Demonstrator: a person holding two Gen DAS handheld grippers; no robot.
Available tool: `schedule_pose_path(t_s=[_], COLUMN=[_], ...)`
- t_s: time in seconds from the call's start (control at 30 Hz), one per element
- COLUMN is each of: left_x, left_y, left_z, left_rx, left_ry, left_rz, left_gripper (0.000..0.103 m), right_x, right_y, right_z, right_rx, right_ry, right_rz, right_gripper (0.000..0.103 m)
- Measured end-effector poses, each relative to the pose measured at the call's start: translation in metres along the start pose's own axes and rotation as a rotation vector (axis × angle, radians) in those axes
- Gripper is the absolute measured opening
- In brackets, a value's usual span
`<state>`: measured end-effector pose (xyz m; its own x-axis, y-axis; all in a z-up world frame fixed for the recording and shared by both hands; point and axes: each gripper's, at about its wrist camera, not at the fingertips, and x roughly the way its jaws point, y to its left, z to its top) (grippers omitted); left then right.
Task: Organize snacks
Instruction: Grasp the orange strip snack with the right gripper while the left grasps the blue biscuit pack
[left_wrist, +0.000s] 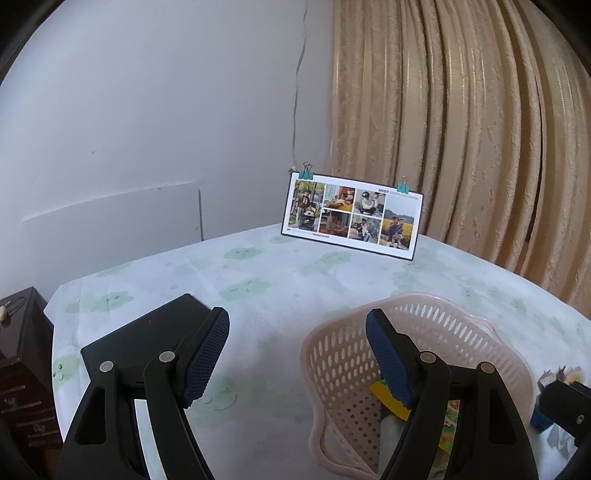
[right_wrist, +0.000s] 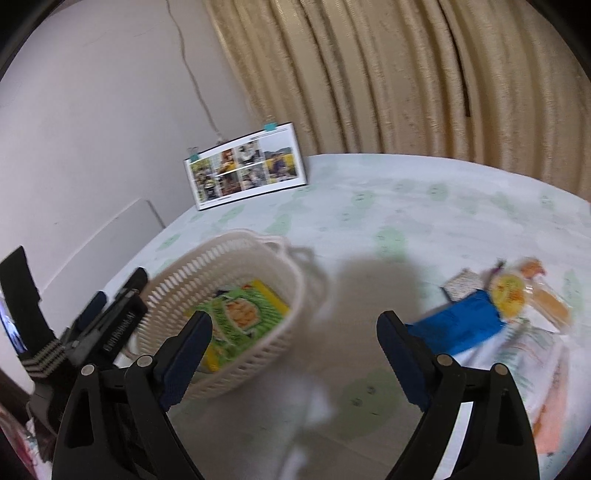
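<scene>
Two hand-held grippers: I hold one in each hand, and both stand spread wide with nothing between the pads.
Left hand-held gripper (left_wrist: 297, 354): lower middle of the left wrist view, released, above the table; its right finger (left_wrist: 388, 358) overlaps the near wall of the basket in the picture, though I cannot tell whether it touches.
Right hand-held gripper (right_wrist: 293, 360): bottom of the right wrist view, released, over bare tablecloth between the basket and the loose snacks.
Basket (left_wrist: 340, 365): pale perforated plastic, lower right of the left view; in the right view it sits left of centre (right_wrist: 258, 258).
Snack in basket: a green and yellow packet (right_wrist: 243, 314) lies flat inside it; from the left view only a yellow corner (left_wrist: 382, 393) shows through the rim.
Loose snacks: at the right edge of the right view, a blue packet (right_wrist: 461, 326) lies on the table, with a clear wrapper bearing a yellow round label (right_wrist: 511, 293) just beside it and a small dark packet (right_wrist: 461, 286) at its upper end. This part is blurred.
Table (left_wrist: 280, 280): covered by a white cloth with pale green cloud faces.
Black flat object (left_wrist: 147, 332): lower left of the left view, lying on the cloth under my left finger.
Photo card (left_wrist: 351, 216): standing at the far edge of the table, centre of the frame, with two teal clips on its top edge, before a beige curtain (left_wrist: 461, 129).
</scene>
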<state>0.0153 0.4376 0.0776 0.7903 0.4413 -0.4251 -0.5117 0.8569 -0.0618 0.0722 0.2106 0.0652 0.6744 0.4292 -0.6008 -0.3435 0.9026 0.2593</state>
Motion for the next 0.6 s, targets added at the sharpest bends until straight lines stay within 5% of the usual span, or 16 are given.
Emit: schedule_pose_path(t_s=[0.4,0.6], left_x=[-0.008,-0.019], left_y=[-0.016,-0.026], left_z=[-0.002,-0.002], left_rx=[0.057,0.098], left_ry=[-0.015,-0.029], left_rz=[-0.049,-0.081], left_gripper=[0.077,0.077], right_x=[-0.034,-0.047], right_y=[-0.049,-0.081], right_z=[-0.025,-0.036], right_rx=[0.015,0.067], right_ry=[-0.063,-0.055], right_rz=[-0.222,-0.29], right_gripper=[0.089,0.078])
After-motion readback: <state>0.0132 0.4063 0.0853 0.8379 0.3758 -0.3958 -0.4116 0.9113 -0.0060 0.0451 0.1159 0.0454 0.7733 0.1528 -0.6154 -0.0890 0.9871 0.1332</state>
